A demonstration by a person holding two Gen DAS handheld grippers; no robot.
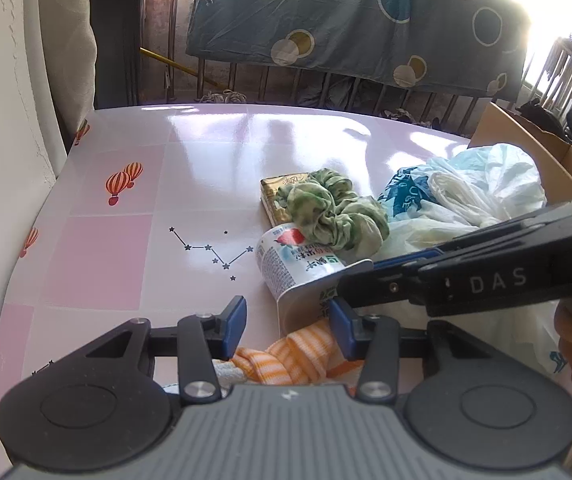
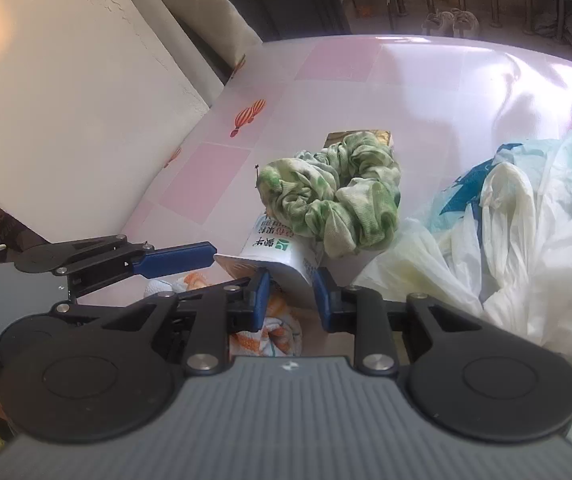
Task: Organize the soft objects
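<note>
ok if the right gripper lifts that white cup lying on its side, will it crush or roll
The white cup looks thin-walled and open-mouthed, so a squeeze would probably dent it. It likely weighs little. The green scrunchie leans on it, so it may drag along rather than roll.

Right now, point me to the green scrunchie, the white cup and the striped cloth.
green scrunchie [image 2: 333,200]: right wrist view, on its front ruffled fabric.
white cup [image 1: 293,268]: left wrist view, on its printed side wall.
striped cloth [image 1: 289,356]: left wrist view, on an orange-striped fold between the tool's pads.
</note>
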